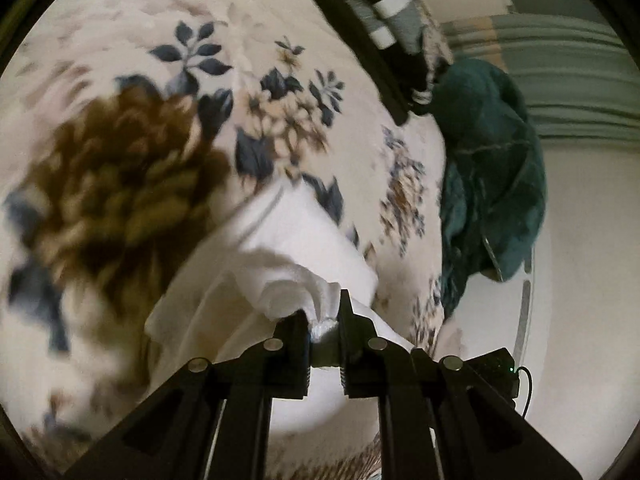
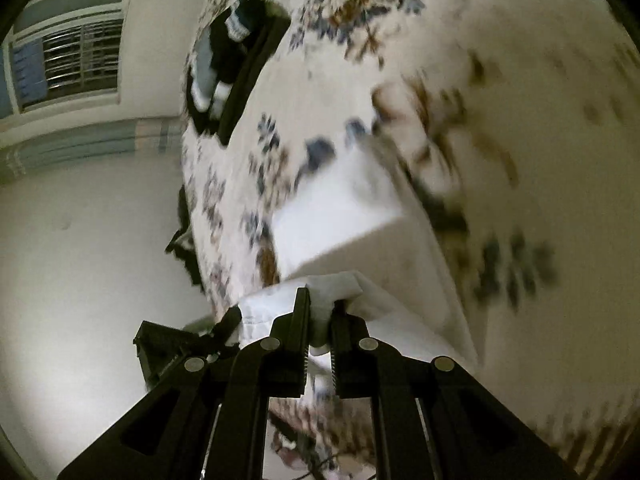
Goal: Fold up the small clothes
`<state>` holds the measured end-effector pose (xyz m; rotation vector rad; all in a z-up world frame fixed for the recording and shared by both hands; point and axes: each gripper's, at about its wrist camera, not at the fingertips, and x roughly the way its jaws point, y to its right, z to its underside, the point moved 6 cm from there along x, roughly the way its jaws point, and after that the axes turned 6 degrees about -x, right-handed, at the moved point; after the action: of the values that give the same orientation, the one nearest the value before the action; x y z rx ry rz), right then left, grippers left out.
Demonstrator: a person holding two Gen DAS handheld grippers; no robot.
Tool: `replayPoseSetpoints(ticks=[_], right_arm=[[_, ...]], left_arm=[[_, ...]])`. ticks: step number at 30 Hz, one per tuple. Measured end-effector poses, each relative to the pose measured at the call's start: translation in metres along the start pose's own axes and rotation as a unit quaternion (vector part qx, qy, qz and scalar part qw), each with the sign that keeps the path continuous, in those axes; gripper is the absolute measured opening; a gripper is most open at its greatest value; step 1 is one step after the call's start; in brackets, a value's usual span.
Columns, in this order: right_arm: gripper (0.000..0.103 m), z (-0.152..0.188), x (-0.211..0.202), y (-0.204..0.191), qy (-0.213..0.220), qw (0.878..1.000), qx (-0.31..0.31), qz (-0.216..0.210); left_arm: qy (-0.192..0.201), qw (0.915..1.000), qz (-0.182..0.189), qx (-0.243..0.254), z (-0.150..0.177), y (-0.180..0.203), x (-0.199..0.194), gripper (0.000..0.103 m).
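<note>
White garment (image 1: 304, 236) soft, light, limp; left gripper (image 1: 324, 320) and right gripper (image 2: 320, 312) each clamped bunched edge, probably corners.

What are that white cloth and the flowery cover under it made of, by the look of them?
White cloth: thin woven fabric, probably cotton; matte, with soft creases where it bunches in the left gripper.
Flowery cover: thicker, plush-looking, perhaps fleece; its printed flowers have soft edges, though blur leaves that open.
</note>
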<state>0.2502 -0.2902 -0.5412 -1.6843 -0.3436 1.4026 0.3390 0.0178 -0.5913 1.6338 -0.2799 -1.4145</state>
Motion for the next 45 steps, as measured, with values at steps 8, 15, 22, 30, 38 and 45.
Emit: replayPoseSetpoints(ticks=[8, 15, 22, 30, 38, 45], right_arm=[[0.02, -0.077, 0.047, 0.002, 0.005, 1.0, 0.025, 0.009], [0.073, -0.085, 0.033, 0.006, 0.03, 0.998, 0.015, 0.047], [0.073, -0.058, 0.053, 0.022, -0.02, 0.987, -0.057, 0.151], [0.073, -0.055, 0.055, 0.033, -0.024, 0.975, -0.08, 0.207], [0.073, -0.02, 0.038, 0.027, -0.047, 0.979, -0.064, 0.187], [0.017, 0.024, 0.047, 0.048, -0.08, 0.974, -0.053, 0.206]], left_arm=[[0.006, 0.9967, 0.012, -0.08, -0.064, -0.014, 0.015, 0.063], [0.017, 0.9923, -0.088, 0.085, -0.054, 0.015, -0.001, 0.064], [-0.005, 0.9086, -0.305, 0.285, -0.02, 0.003, 0.044, 0.064], [0.049, 0.9617, -0.256, 0.085, -0.075, -0.062, -0.035, 0.064], [-0.06, 0.9631, -0.225, 0.134, 0.04, -0.056, -0.012, 0.06], [-0.04, 0.9554, -0.243, 0.163, 0.047, -0.067, -0.022, 0.006]])
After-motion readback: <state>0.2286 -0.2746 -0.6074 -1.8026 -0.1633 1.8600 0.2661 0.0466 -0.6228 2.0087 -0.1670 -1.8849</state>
